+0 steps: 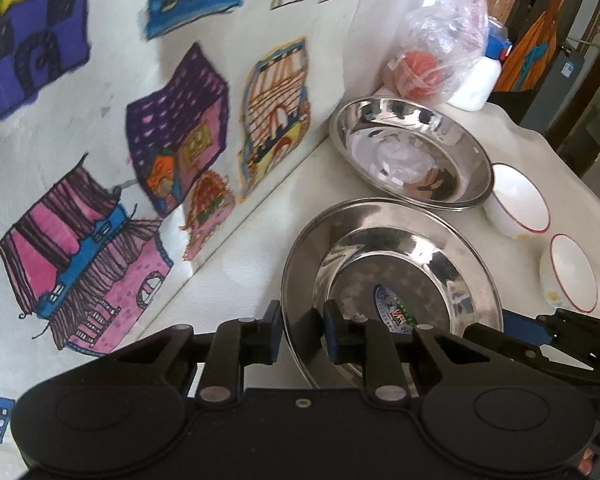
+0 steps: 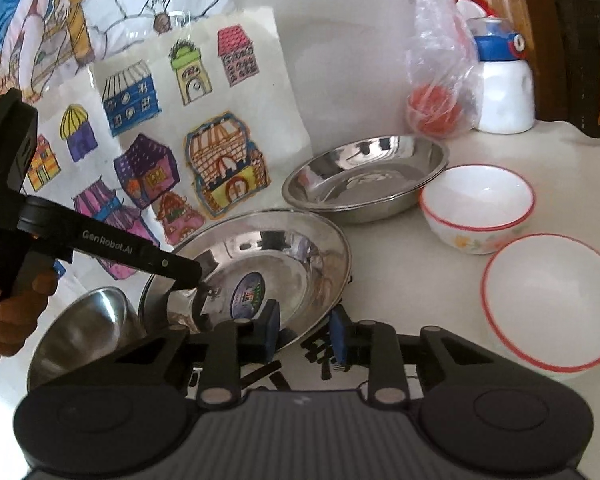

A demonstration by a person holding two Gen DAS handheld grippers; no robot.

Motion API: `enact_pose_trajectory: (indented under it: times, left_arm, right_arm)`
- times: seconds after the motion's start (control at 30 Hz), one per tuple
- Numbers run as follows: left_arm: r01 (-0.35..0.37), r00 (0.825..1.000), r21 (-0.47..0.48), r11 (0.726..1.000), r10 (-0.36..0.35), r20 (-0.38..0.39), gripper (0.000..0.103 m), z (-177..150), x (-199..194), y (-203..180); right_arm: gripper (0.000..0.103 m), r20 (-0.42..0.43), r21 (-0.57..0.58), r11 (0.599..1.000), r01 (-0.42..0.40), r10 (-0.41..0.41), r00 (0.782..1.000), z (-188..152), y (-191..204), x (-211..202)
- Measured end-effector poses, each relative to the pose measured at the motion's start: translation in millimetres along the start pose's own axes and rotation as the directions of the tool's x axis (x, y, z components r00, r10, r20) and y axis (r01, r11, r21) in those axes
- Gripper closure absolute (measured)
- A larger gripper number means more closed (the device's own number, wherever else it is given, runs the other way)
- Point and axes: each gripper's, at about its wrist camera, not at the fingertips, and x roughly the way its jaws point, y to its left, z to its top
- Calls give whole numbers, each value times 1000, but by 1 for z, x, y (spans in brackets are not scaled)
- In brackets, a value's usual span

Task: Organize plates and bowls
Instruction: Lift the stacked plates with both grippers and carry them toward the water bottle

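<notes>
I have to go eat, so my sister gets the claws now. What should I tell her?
Left claw: shut on the near plate's rim.
Right claw: shut on the same plate's rim, further right.
The far plate sits behind it by the wall. Two bowls stand apart, right of the plates.
Done: both claws grip the near plate; bowls not nested.
Left: probably put the near plate with the far plate, then nest the bowls.

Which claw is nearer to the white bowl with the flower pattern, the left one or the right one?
Right. The right claw grips the steel plate's rim on the side facing the flowered bowl; the left claw grips the opposite rim, farther away.
</notes>
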Motion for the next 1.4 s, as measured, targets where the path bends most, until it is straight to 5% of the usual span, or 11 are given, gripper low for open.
enact_pose_trajectory:
  times: [0.93,1.4]
  left_arm:
    - [-24,992,58,998,17,122,82,1,-74,-93]
    - [33,988,-42,999,-27,151,82,46,-47,-106]
  right_arm:
    - [75,143,33,999,17,-21,989,13,-44,-84]
    - [79,128,-16,999,41,-39,991,78,-83,-50]
